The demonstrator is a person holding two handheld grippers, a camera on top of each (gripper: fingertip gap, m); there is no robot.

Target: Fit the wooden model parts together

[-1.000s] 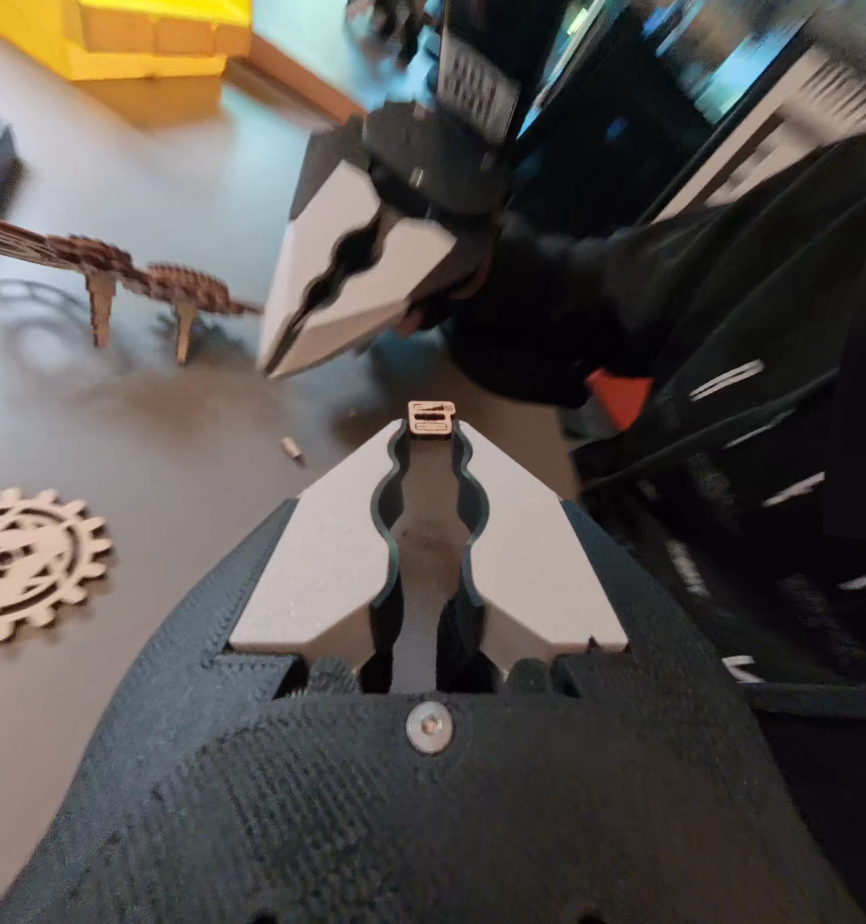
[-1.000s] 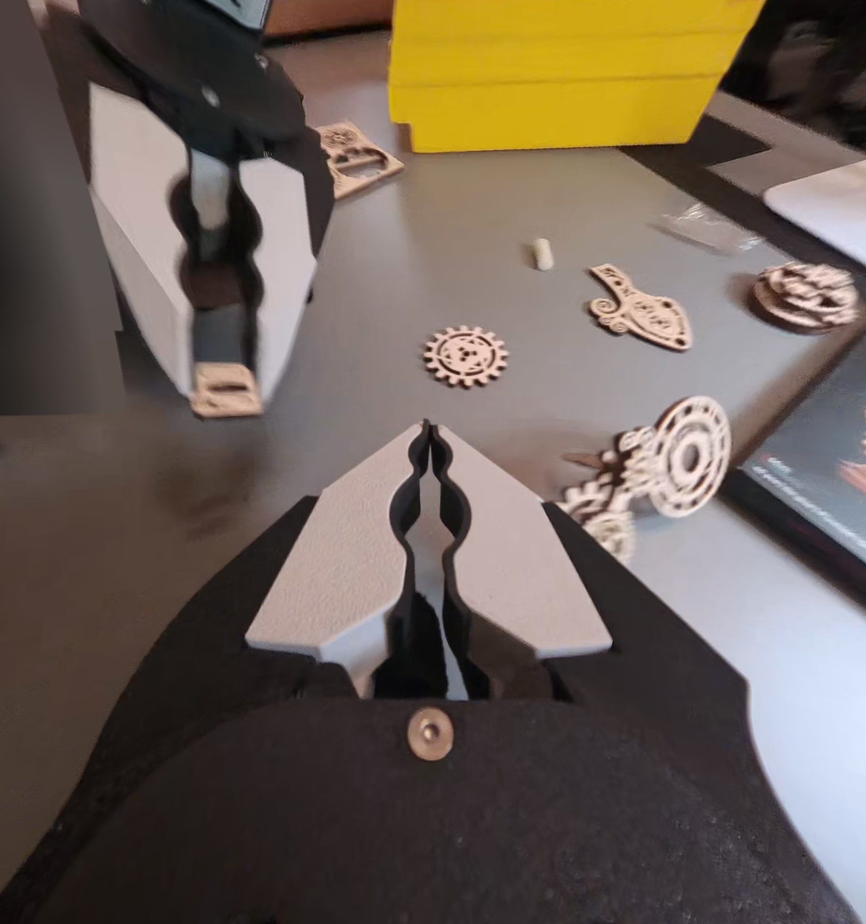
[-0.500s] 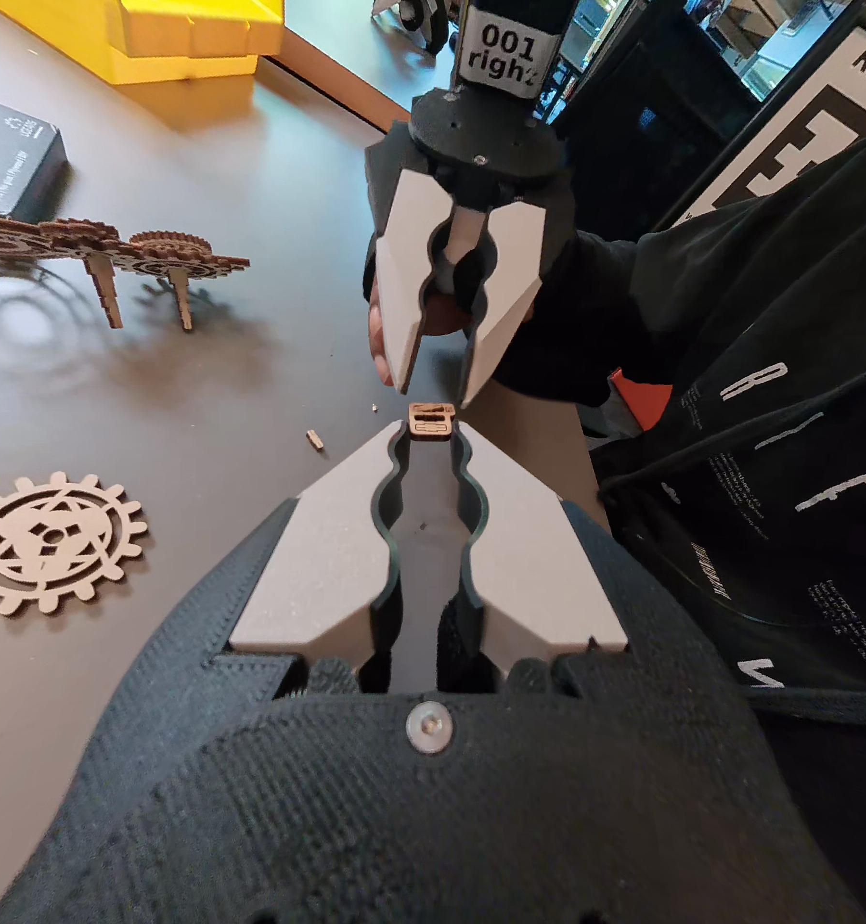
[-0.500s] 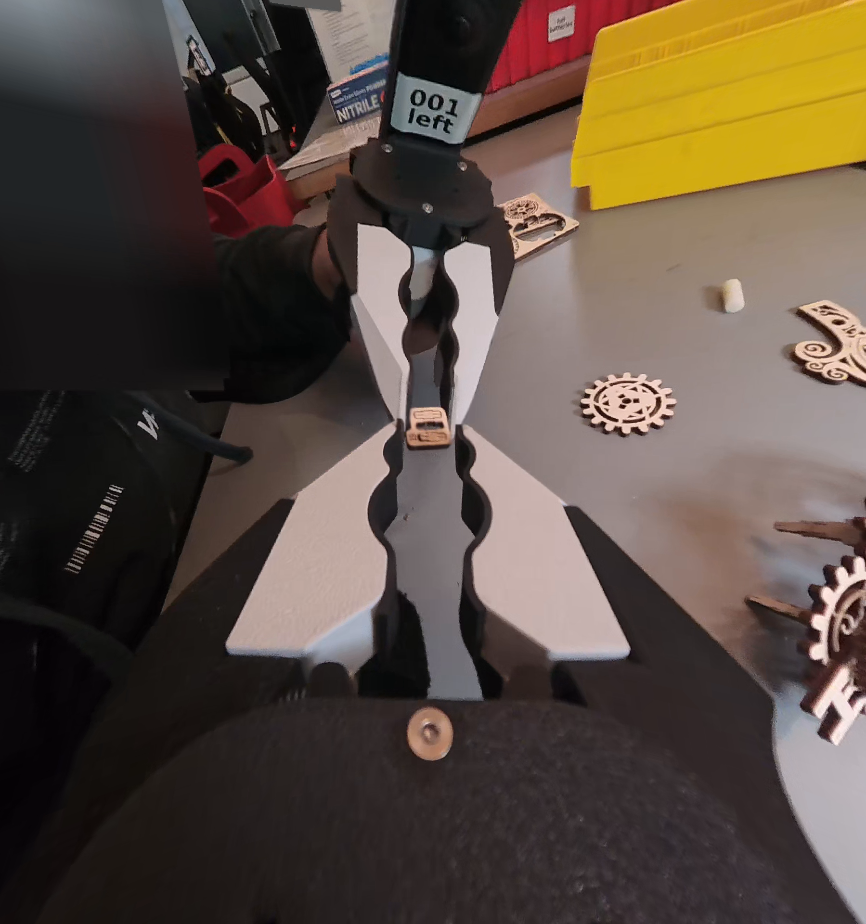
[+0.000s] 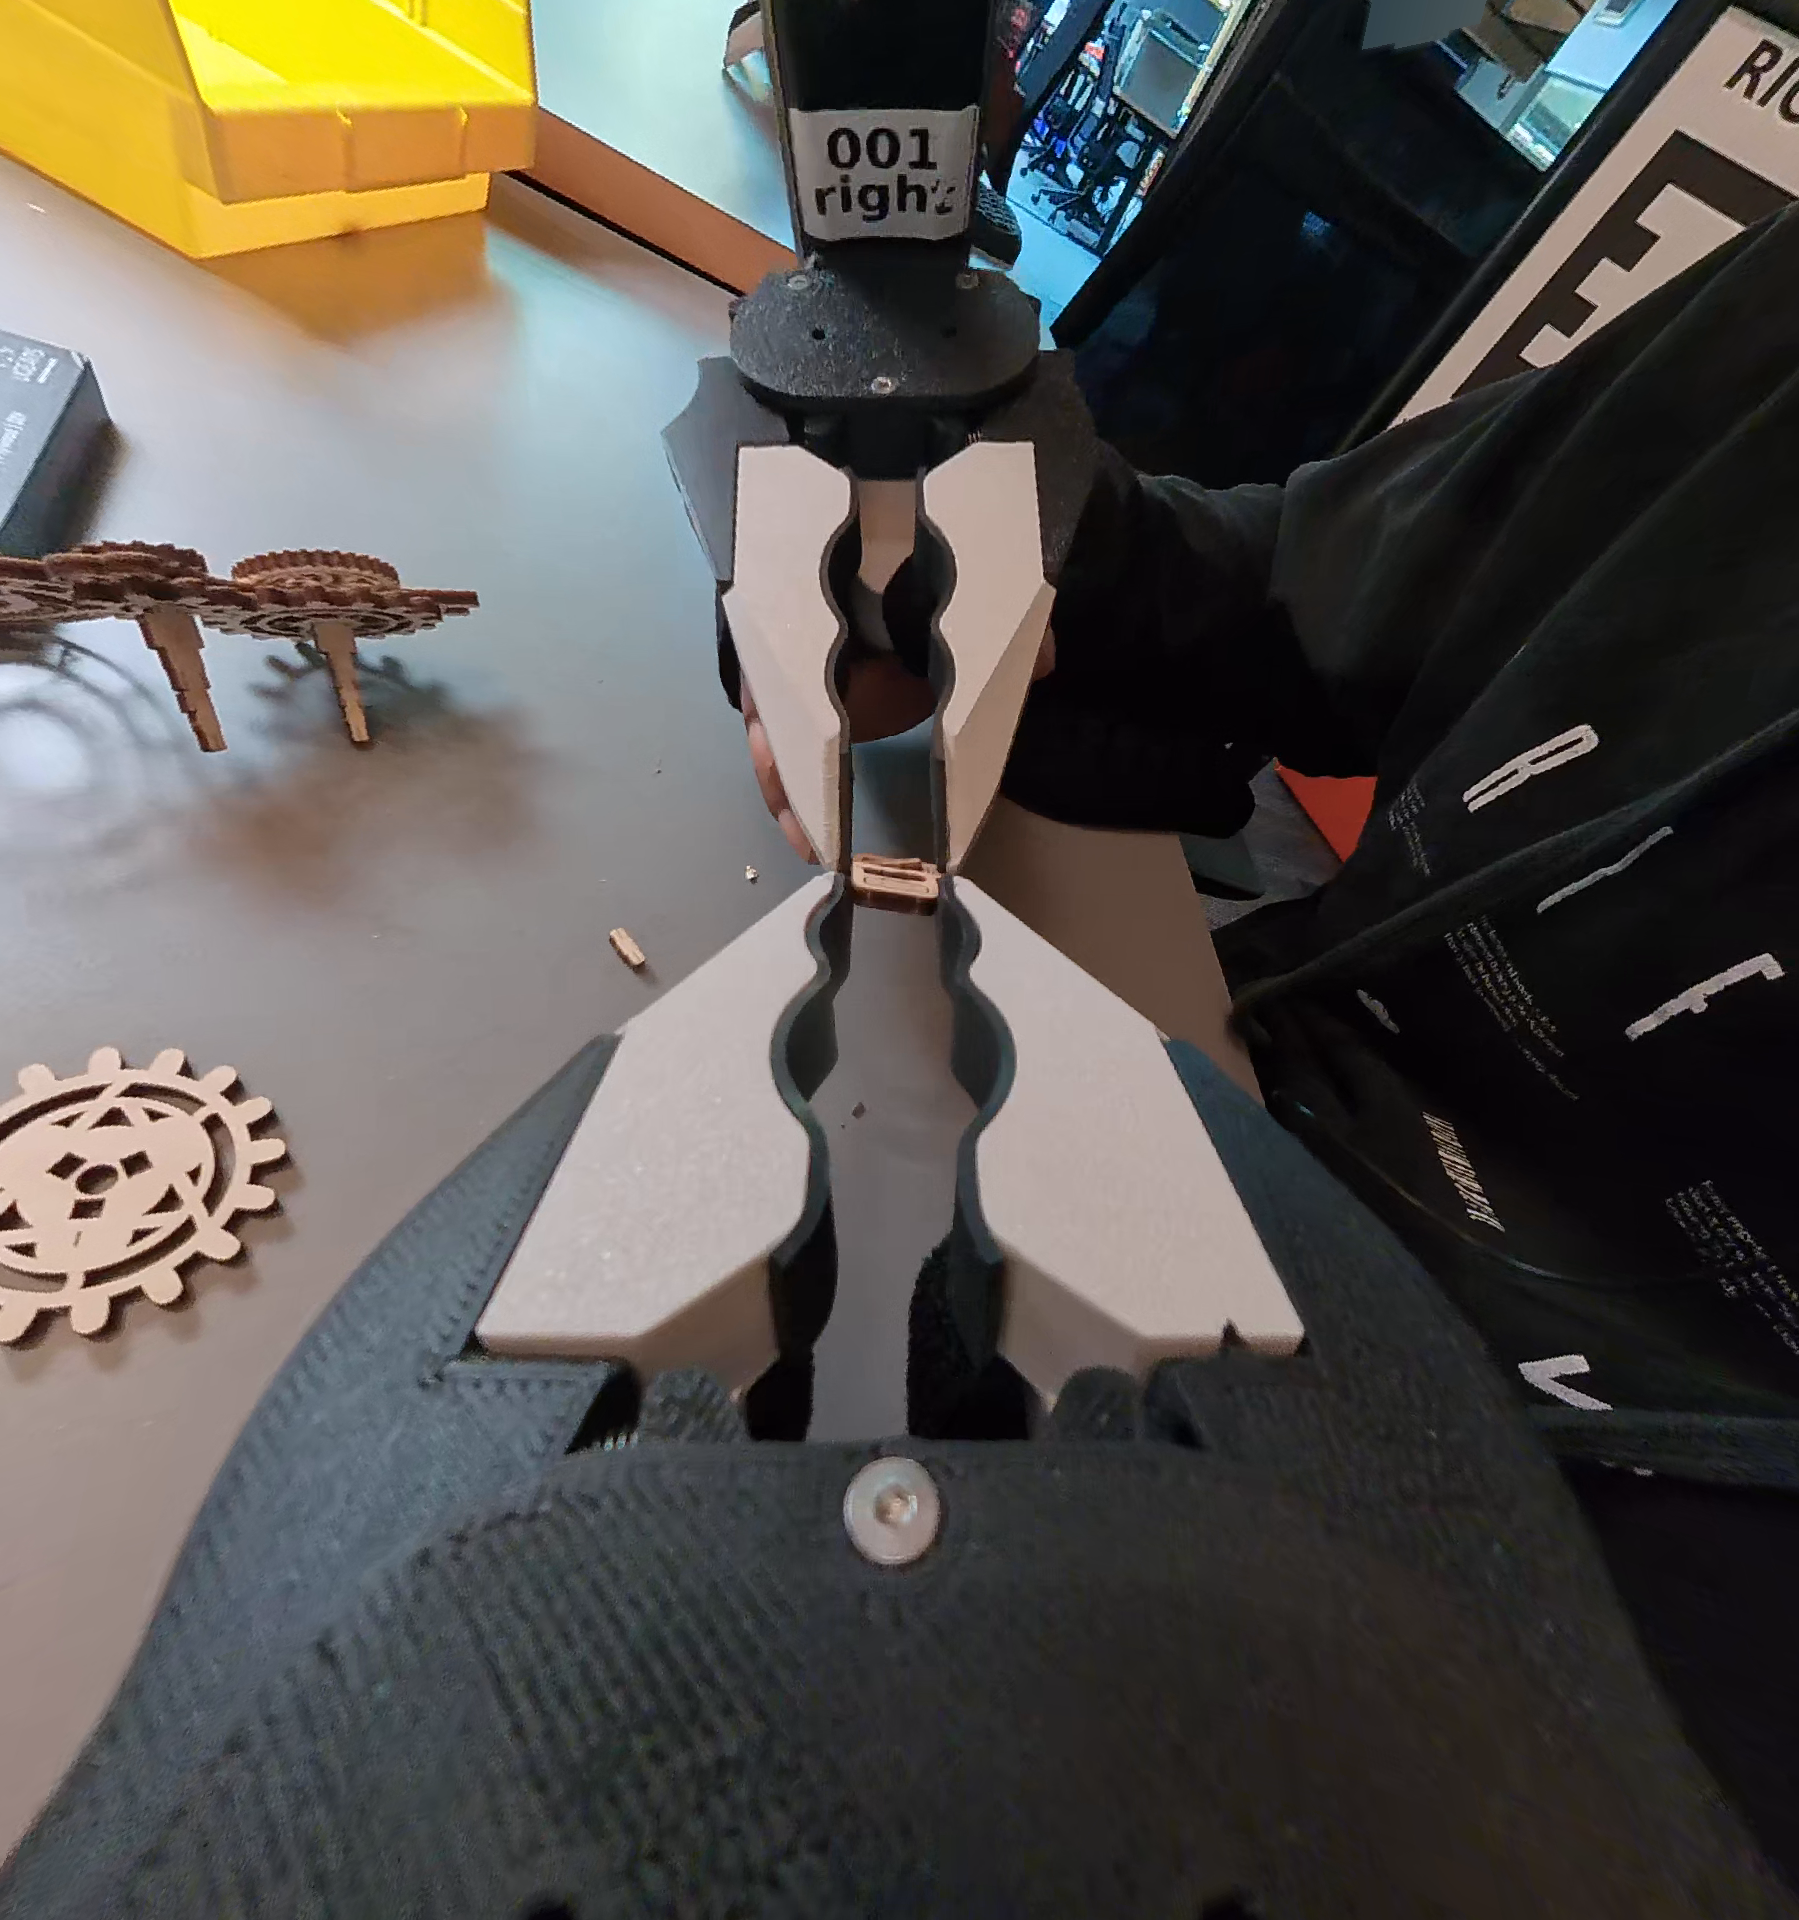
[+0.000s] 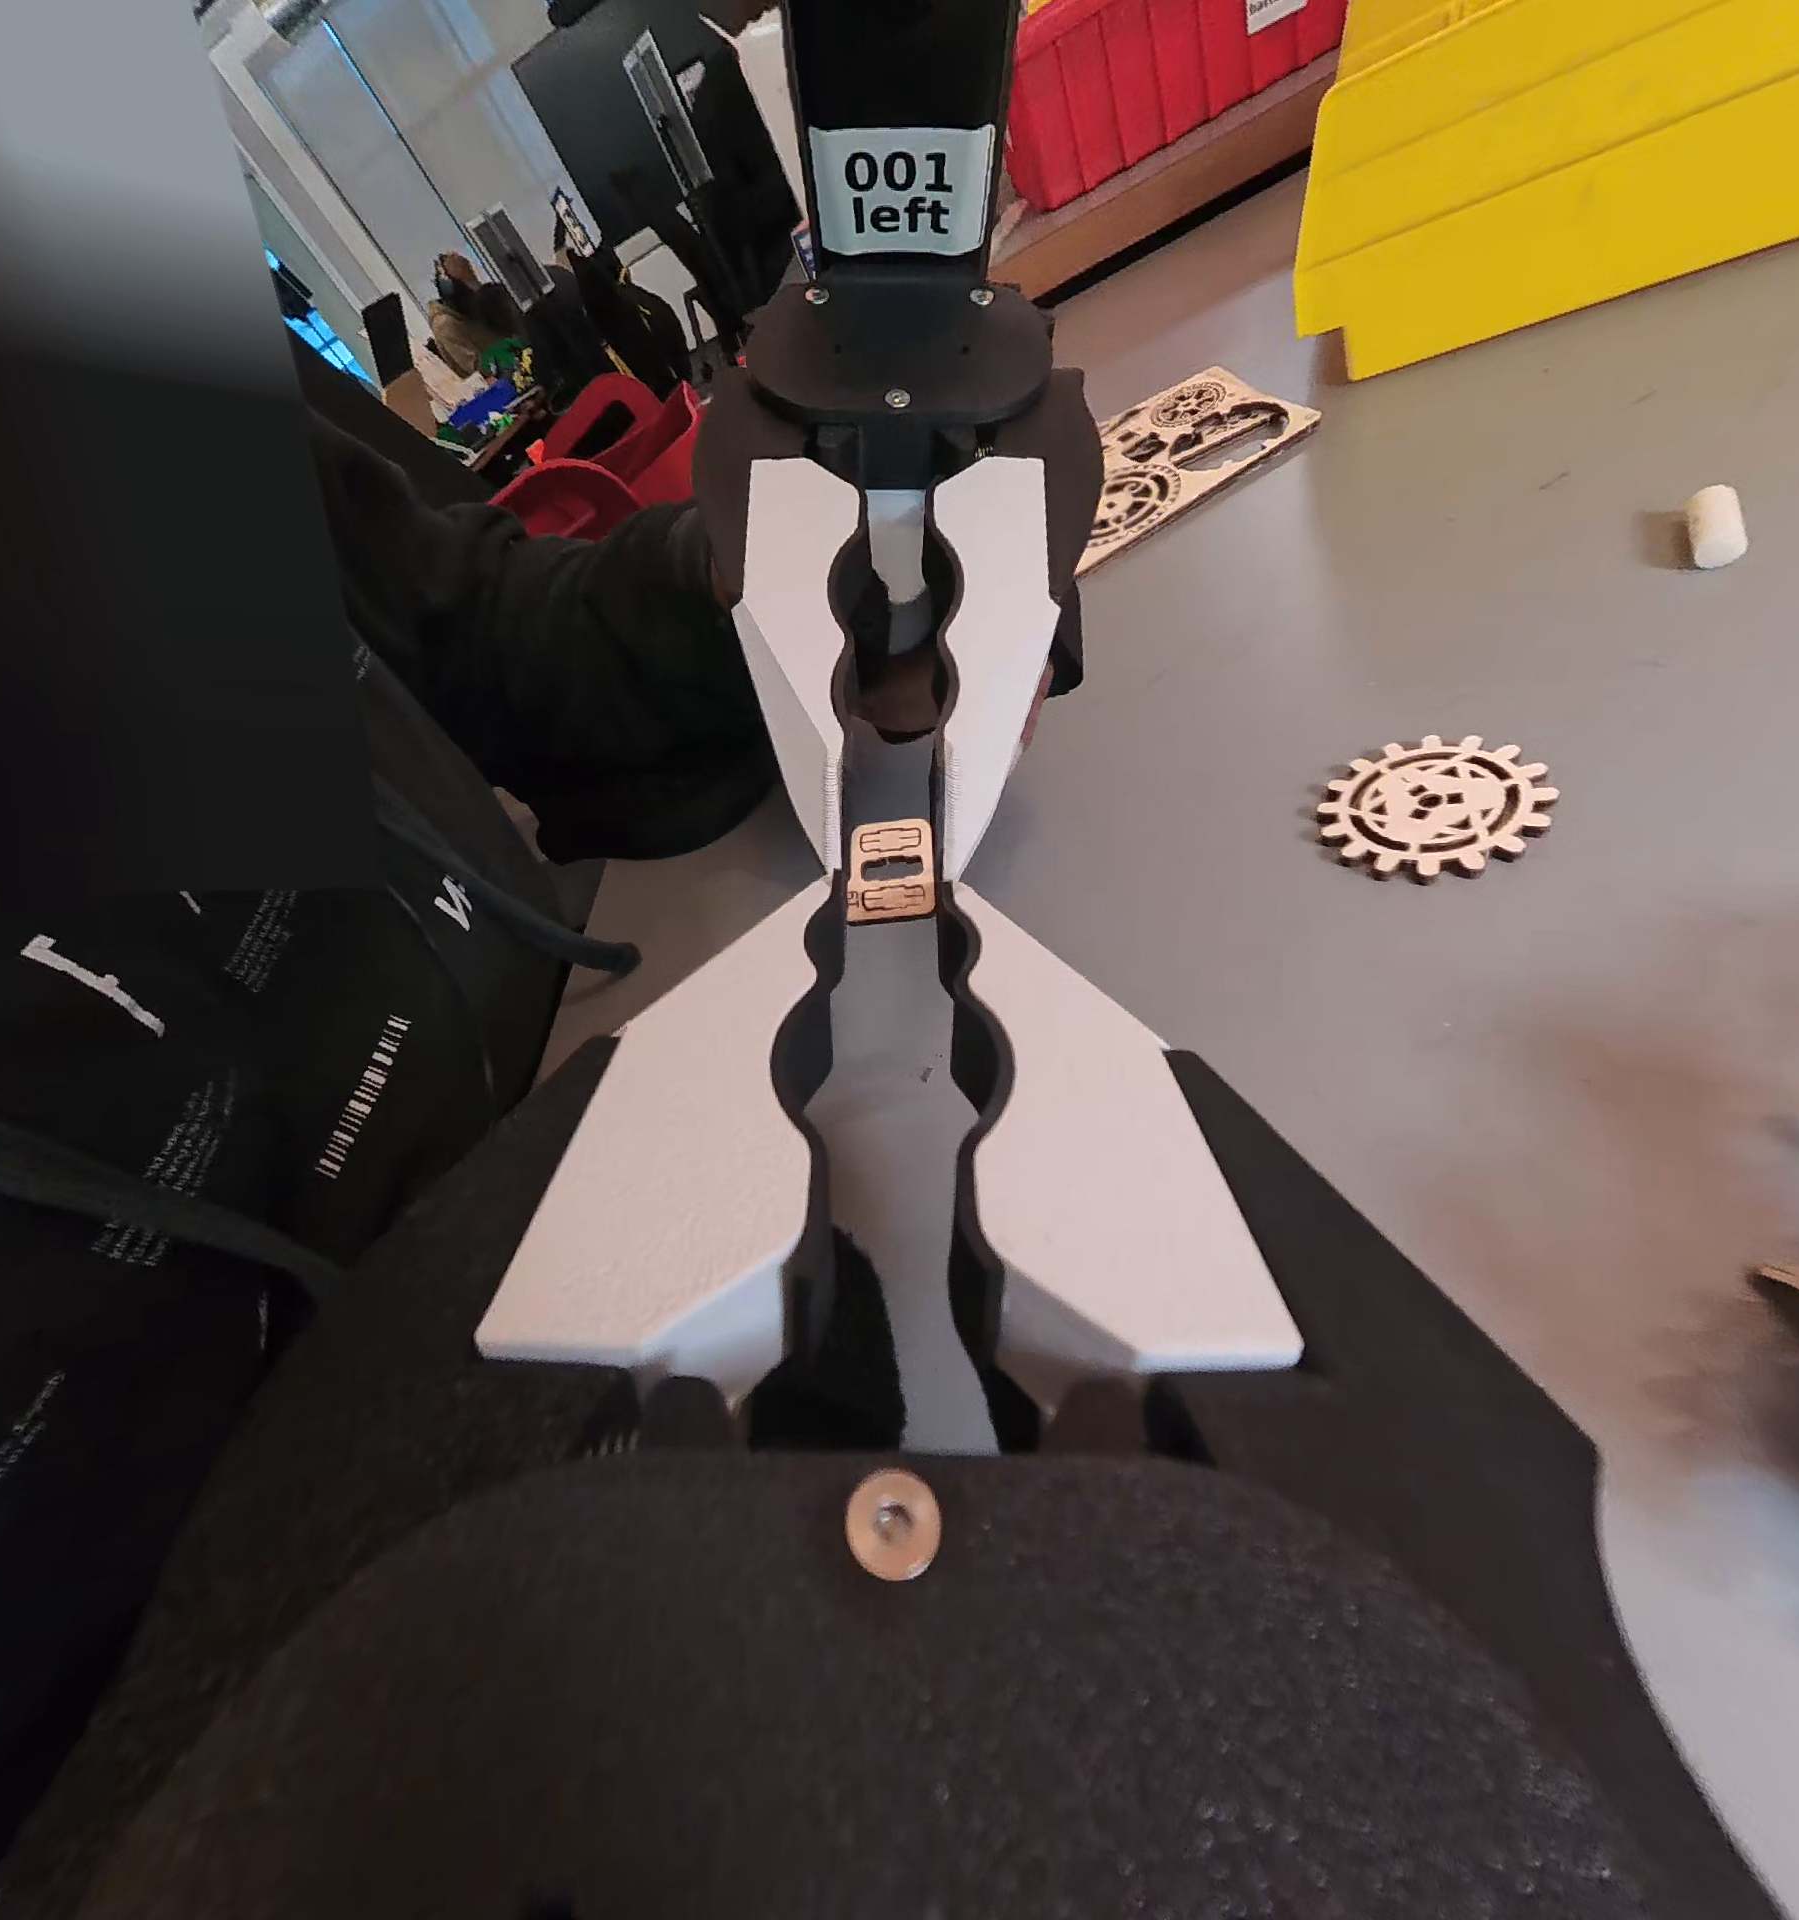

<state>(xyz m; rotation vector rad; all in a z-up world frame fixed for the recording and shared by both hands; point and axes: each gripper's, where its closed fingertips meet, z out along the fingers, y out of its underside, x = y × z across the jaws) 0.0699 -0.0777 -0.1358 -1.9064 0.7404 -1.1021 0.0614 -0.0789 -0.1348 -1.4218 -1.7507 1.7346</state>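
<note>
A: Left gripper [image 5: 893,902] first. Its fingertips pinch a small slotted wooden piece [image 5: 895,881] by its side edges; only that narrow gap stays between the tips. The piece is held in the air above the grey table [image 5: 375,914].

B: And the right gripper [image 6: 890,902]?

A: It faces the left one tip to tip. From its own camera the same wooden piece [image 6: 889,871] sits between its tips too, and the fingers look parted to about the piece's width. Whether they press on it or only flank it, I cannot tell.

B: What lies around?

A: Flat wooden gear [image 5: 84,1184] on the table, left of the left gripper, well apart. Farther back, a partly built model of gears [image 5: 209,603] standing on two pegs, with a dark box [image 5: 1,436] beside it. A tiny wood chip [image 5: 626,948] lies near the tips. Yellow bins [image 5: 251,114] at the table's far edge. From the right side: a cut-out wooden sheet [image 6: 1186,457] behind the left gripper, and a small white cylinder [image 6: 1716,540].

B: Anything in the way?

A: A dark sleeve [image 5: 1290,623] behind the right gripper, nothing between the tips but the piece.

B: Writing?

A: White label on each handle, print on the dark clothing; noted, not copied.
</note>
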